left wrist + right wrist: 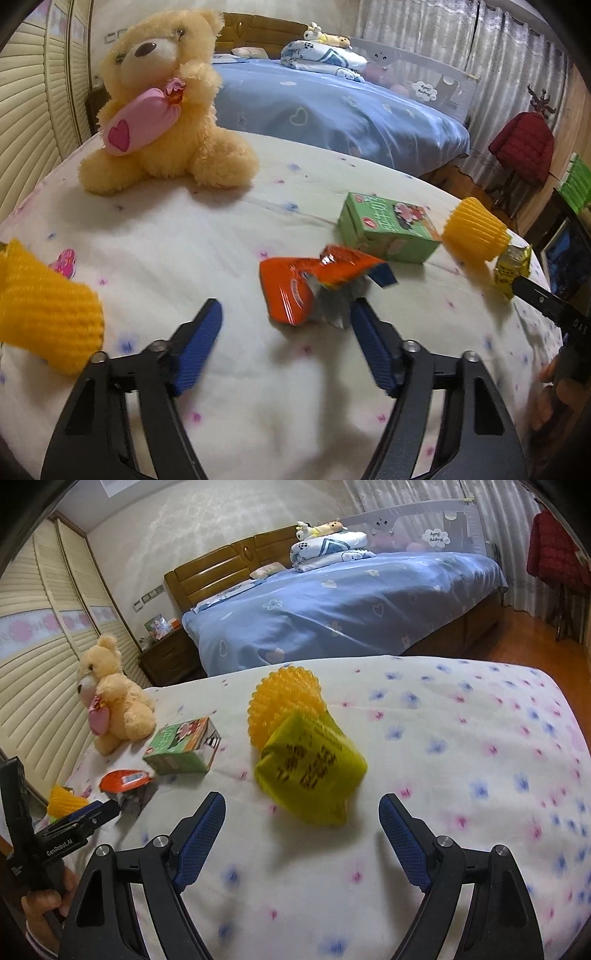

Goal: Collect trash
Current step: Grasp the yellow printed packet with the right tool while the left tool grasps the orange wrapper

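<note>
Both of my grippers are spread wide open over the flowery bedsheet (461, 738), nothing pinched in either one. My left gripper (286, 317) has the torn orange snack wrapper (295, 288) lying right off its fingertips, nearer the right-hand pad, and it looks like it's touching that pad, though the blur makes that hard to call. Just past the wrapper at about 1 o'clock sits a green juice carton (388, 232) on its side, and beyond it at 2 o'clock a yellow foam fruit net (474, 232) with a crumpled yellow-green packet (513, 266) beside it. A second yellow net (44, 306) fills the 9 o'clock edge.

From my right gripper (303, 808), that yellow-green packet (310, 771) is dead ahead at 12 o'clock, between the open fingers but apart from both, resting against the foam net (284, 698) behind it. The carton (184, 749) is at 10 o'clock, and the teddy bear (110, 701) sits further out by the slatted wardrobe doors (44, 664).
</note>
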Motion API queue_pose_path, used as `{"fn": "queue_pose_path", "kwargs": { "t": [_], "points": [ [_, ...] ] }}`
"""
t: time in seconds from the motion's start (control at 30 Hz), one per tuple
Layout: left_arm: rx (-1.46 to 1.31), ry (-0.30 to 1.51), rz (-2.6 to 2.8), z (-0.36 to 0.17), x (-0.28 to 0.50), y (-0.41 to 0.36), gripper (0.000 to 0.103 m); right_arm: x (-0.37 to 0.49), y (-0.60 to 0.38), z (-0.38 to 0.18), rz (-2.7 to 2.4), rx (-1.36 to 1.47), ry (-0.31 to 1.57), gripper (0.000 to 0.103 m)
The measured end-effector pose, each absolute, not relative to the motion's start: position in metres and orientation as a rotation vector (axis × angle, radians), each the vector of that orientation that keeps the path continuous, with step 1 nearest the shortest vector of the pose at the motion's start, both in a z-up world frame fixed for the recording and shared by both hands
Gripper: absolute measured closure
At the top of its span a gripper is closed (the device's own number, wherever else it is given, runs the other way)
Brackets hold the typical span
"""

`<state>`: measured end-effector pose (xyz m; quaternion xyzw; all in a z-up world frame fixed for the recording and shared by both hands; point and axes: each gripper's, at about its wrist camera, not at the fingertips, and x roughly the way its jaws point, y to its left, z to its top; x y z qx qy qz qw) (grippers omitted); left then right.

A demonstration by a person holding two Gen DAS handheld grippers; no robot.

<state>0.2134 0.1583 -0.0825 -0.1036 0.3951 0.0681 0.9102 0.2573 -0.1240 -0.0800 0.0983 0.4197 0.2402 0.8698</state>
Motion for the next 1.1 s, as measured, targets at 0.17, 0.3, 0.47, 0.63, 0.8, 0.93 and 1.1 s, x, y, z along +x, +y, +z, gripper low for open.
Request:
{"fn": "queue_pose_path", "kwargs": {
  "t": [0.17,0.3,0.47,0.63,0.8,0.93,1.1],
  "points": [
    [-0.226,0.844,0.104,-0.088,0.224,0.16,0.076,0.265,-0.116,-0.081,0.499,0.18,0.865,0.032],
    [-0.197,0.829,0.087,-0.085,0.221,0.153,0.095,0.263,-0.116,-0.085,0.515,0.179,0.882,0.062],
    [-0.204,0.821,0.076,-0.081,0.207,0.144,0.097,0.249,-0.126,-0.081,0.537,0.204,0.875,0.069],
    [-0.204,0.816,0.029,-0.078,0.188,0.12,0.098,0.228,-0.141,-0.076,0.545,0.227,0.866,0.069],
    [-0.203,0.803,-0.048,-0.069,0.173,0.089,0.099,0.205,-0.157,-0.072,0.547,0.247,0.864,0.069],
    [-0.204,0.796,-0.104,-0.063,0.165,0.064,0.099,0.19,-0.173,-0.072,0.526,0.263,0.865,0.069],
    [-0.195,0.797,-0.156,-0.059,0.16,0.035,0.099,0.176,-0.194,-0.072,0.498,0.287,0.863,0.069]
  ]
}}
